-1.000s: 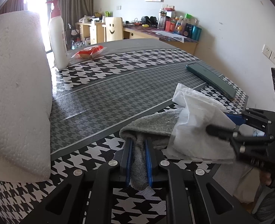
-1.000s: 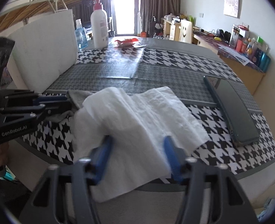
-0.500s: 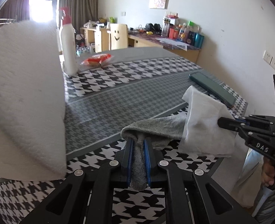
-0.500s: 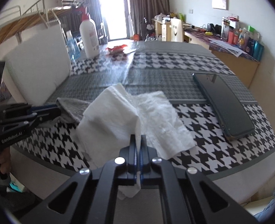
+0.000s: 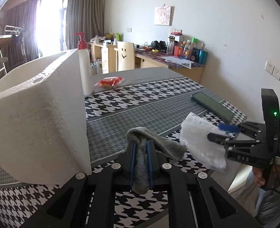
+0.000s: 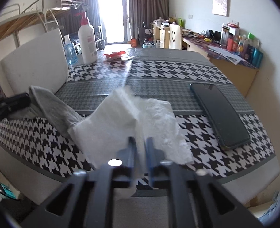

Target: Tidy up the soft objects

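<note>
- Left tongs (image 5: 140, 152): pressed together on the grey cloth (image 5: 155, 144), a fold of it pinched between the blue pads. Same hold as a second ago; the tongs have risen, so the cloth now hangs in a hump above the surface (image 5: 140, 110) instead of trailing flat across it.
- Right tongs (image 6: 140, 146): pinching the white tissue (image 6: 117, 117). A second ago they stood spread on either side of the tissue; half a second ago they had shut on it; now they have lifted it.
- White tissue, position: one half hangs from the right tongs as a raised fold. The other half appears to rest on the surface on the phone side, though contact cannot be confirmed. In the left wrist view it is up in the air beside the right tongs (image 5: 221, 133).
- Grey cloth, position: just beside the tissue, on the side away from the phone (image 6: 219, 114). Its lower end meets the tissue's edge in the right wrist view (image 6: 52, 106).
- Phone: flat on the surface, near the tissue but apart from it. Unchanged.
- White foam block (image 5: 37, 117): upright on the surface, far side of the grey cloth from the phone. Not moved.
- Pump bottle (image 5: 84, 70) and red packet (image 5: 108, 81): toward the far end of the surface, well apart from the phone. Untouched.
- Judgement: both soft items are now secured and coming off the surface together; the grasp stage looks finished, and carrying them to a tidy spot or folding them is what remains.
</note>
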`<state>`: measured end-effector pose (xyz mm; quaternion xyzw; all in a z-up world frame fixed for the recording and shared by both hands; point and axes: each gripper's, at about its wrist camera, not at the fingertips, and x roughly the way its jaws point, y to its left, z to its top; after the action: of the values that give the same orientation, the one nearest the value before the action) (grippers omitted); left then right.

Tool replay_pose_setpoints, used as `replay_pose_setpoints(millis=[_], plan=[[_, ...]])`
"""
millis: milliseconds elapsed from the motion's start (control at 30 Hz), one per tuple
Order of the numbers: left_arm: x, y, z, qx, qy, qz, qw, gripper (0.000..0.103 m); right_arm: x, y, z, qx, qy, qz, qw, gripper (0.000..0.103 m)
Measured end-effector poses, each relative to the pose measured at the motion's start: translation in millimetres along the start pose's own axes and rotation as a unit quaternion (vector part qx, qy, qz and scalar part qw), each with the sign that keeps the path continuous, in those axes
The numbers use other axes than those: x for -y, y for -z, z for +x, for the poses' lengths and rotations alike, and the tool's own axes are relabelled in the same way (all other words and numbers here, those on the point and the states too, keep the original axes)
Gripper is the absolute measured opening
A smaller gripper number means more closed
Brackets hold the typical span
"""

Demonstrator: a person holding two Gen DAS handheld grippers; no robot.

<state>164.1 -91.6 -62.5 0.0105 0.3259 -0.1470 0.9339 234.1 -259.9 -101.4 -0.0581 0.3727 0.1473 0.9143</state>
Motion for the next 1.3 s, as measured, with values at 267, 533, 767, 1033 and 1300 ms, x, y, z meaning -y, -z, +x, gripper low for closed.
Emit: replay_pose_setpoints(millis=[267,533,767,1033,1300], plan=[[-2.3,3.2,-5.1,0.003,0.004,-0.003,1.0000,0.012,-0.6,-4.5,8.0,-0.002,-0.004,-0.022,1.000,0.068],[-4.2,4.9,-4.7,0.000,0.010,-0.005,0.9999,0.012,-4.5,-1.9,25.5,-0.031,-0.003,-0.062,0.998,0.068],[-8.0,3.7,-9.1,0.004,0.014,-0.007,0.9999,0.012,-3.5,-2.1,28.9,-0.042,-0.016,-0.052,0.998,0.068],[-10.9,3.7,-17.4,0.012,0.014,-0.007,0.9998,0.012,-12.8,-0.9,25.1,-0.048,-0.037,-0.057,0.997,0.043],[-16.4,3.1,-33.5,0.031,0.014,-0.009,0.9994,0.012,-31.3,-0.4,21.5,-0.051,-0.048,-0.064,0.995,0.008]])
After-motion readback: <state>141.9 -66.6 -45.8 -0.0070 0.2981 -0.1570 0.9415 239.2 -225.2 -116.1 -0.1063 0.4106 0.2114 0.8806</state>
